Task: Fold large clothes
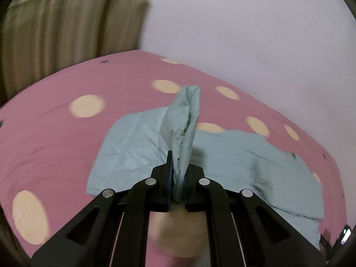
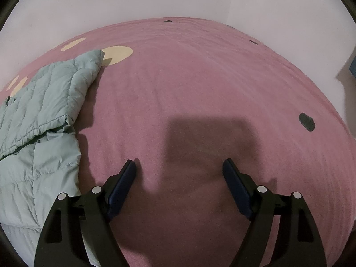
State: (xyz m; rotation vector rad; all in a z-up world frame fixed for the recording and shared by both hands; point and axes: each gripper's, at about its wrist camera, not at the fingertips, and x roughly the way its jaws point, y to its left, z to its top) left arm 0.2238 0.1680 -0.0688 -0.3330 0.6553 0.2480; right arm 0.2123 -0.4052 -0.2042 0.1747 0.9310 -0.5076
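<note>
A pale teal quilted jacket [image 1: 244, 164] lies spread on a pink bed sheet [image 1: 55, 138] with cream dots. My left gripper [image 1: 179, 173] is shut on a bunched fold of the jacket, and that fold [image 1: 184, 120] stands lifted above the rest of the garment. In the right wrist view the same jacket [image 2: 42, 120] lies at the left, one quilted part folded over another. My right gripper [image 2: 179, 166] hangs open over bare pink sheet [image 2: 200, 77] to the right of the jacket, with nothing between its fingers.
A beige curtain [image 1: 66, 29] hangs at the back left and a pale wall [image 1: 255, 33] runs behind the bed. The right gripper casts a square shadow [image 2: 207, 140] on the sheet. A dark spot [image 2: 306, 122] marks the sheet at the right.
</note>
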